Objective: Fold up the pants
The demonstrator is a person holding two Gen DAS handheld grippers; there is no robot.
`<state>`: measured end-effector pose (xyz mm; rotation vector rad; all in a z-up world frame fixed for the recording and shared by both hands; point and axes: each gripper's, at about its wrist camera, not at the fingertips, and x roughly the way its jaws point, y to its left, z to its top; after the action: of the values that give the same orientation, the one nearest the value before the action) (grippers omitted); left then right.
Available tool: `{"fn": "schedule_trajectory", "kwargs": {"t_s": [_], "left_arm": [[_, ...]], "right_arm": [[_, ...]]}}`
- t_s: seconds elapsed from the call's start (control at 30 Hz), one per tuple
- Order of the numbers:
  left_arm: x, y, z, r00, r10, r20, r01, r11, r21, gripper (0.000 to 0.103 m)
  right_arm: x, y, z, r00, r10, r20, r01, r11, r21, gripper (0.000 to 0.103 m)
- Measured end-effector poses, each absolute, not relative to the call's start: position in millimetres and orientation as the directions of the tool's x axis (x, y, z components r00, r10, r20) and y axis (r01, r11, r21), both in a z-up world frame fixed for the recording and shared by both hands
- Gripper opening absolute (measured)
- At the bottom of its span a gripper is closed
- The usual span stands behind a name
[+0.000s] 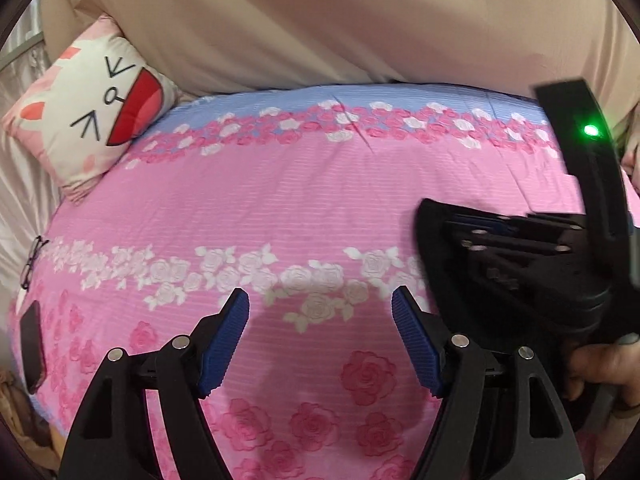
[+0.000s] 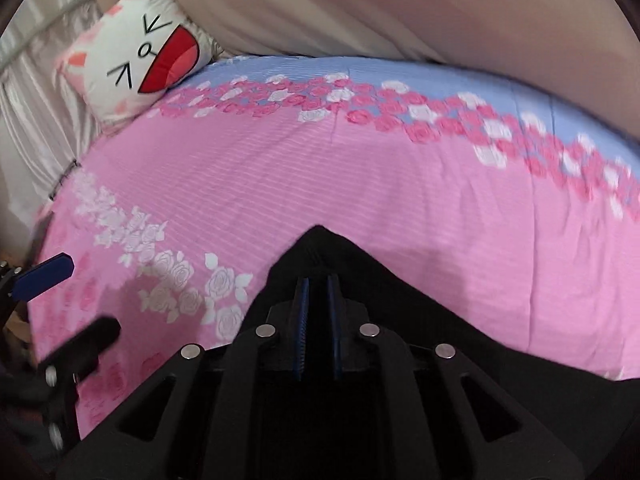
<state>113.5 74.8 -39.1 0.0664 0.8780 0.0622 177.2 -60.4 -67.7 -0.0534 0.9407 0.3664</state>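
The right claw (image 2: 318,312) has its blue pads nearly together, clamped on a pinch of the black pants (image 2: 420,320). The dark cloth peaks just ahead of its tips and spreads below and to its right over the pink flowered bedspread (image 2: 360,184). The left claw (image 1: 320,336) stands wide apart with nothing between its pads; only bedspread lies ahead of it, and the right claw (image 1: 440,236) with its cloth sits just to its right.

The likely risk is the thin pinch slipping out if the right hand pulls fast, since only an edge of cloth looks caught. The free part of the pants may also drag and bunch on the bedspread, spoiling the fold, while the left claw holds nothing to steady it.

Only the right wrist view shows the pads pressed on cloth and how far the pants spread. Only the left wrist view shows a hand (image 1: 596,368) on the right handle, glasses (image 1: 34,264) and a phone (image 1: 32,344) far to its left. Both show the cat pillow (image 1: 92,116).
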Motion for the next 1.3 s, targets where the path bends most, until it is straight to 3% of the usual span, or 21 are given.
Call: {"fn": "schedule_trajectory", "kwargs": {"t_s": [0.1,0.2,0.3,0.43,0.57,0.67,0.77,0.83,0.9,0.93,1.0,1.03,1.07,1.17,1.23,1.3], "left_arm": [[112.9,66.1,-35.4,0.643,0.067,-0.763,-0.013,0.997,0.077,0.071],[100.3,57.0,-19.8,0.661,0.005,-0.75,0.032,0.999,0.035,0.071],[81.8,38.7,-7.9,0.682,-0.064,-0.728,0.114,0.993,0.019,0.074],[78.2,2.4,-27.0,0.63,-0.115,-0.768,0.206,0.978,0.023,0.078],[84.9,-17.0,-64.0,0.587,-0.05,-0.808,0.203,0.975,0.087,0.079],[83.3,-13.4,-60.7,0.597,-0.043,-0.801,0.179,0.981,0.081,0.081],[75.3,-4.0,-48.4,0.603,-0.049,-0.796,0.16,0.985,0.06,0.081],[68.6,2.4,-42.7,0.602,-0.07,-0.795,0.158,0.987,0.033,0.08],[59.4,1.9,-42.7,0.58,-0.11,-0.807,0.18,0.984,-0.005,0.08],[57.6,-1.5,-44.3,0.57,-0.122,-0.812,0.197,0.98,-0.009,0.08],[52.3,-11.9,-52.4,0.561,-0.095,-0.822,0.22,0.975,0.037,0.081],[51.0,-16.8,-59.8,0.564,-0.053,-0.824,0.216,0.973,0.085,0.083],[49.7,-18.7,-64.4,0.574,-0.026,-0.819,0.209,0.971,0.115,0.088],[43.8,-17.4,-66.0,0.605,-0.004,-0.796,0.203,0.968,0.149,0.092],[42.4,-13.4,-67.3,0.61,0.0,-0.792,0.193,0.97,0.148,0.094],[42.6,-11.2,-70.9,0.617,0.001,-0.787,0.183,0.973,0.144,0.098]], "right_arm": [[174.7,-77.2,-64.1,0.524,0.358,-0.773,-0.328,0.922,0.204,0.009],[147.2,-117.6,-33.8,0.583,0.445,-0.68,-0.292,0.895,0.336,0.009],[103.3,-170.8,-14.0,0.671,0.337,-0.66,-0.191,0.939,0.286,0.009],[58.8,-263.7,-56.3,0.649,0.077,-0.757,0.106,0.976,0.191,0.009],[24.6,-321.3,-80.0,0.697,0.27,-0.664,0.138,0.858,0.495,0.007],[2.4,-316.7,-48.2,0.734,0.181,-0.655,0.144,0.901,0.409,0.015],[-28.3,-325.7,-27.0,0.752,0.143,-0.643,0.147,0.915,0.375,0.015],[-51.9,-326.7,-20.4,0.747,0.142,-0.649,0.139,0.922,0.361,0.021],[-64.9,-323.7,-26.9,0.728,0.164,-0.665,0.127,0.922,0.367,0.054],[-70.8,-320.5,-32.7,0.727,0.174,-0.664,0.12,0.92,0.373,0.062],[-76.0,-309.6,-46.1,0.717,0.18,-0.673,0.102,0.929,0.357,0.059],[-73.5,-304.0,-56.7,0.695,0.19,-0.693,0.089,0.934,0.345,0.051],[-67.2,-296.6,-71.8,0.657,0.192,-0.729,0.083,0.943,0.323,0.029],[-76.6,-290.6,-75.8,0.657,0.15,-0.739,0.084,0.96,0.269,0.025],[-81.0,-298.7,-74.9,0.656,0.138,-0.742,0.103,0.957,0.27,0.012],[-80.8,-311.8,-84.4,0.658,0.202,-0.725,0.092,0.934,0.344,0.011]]}}
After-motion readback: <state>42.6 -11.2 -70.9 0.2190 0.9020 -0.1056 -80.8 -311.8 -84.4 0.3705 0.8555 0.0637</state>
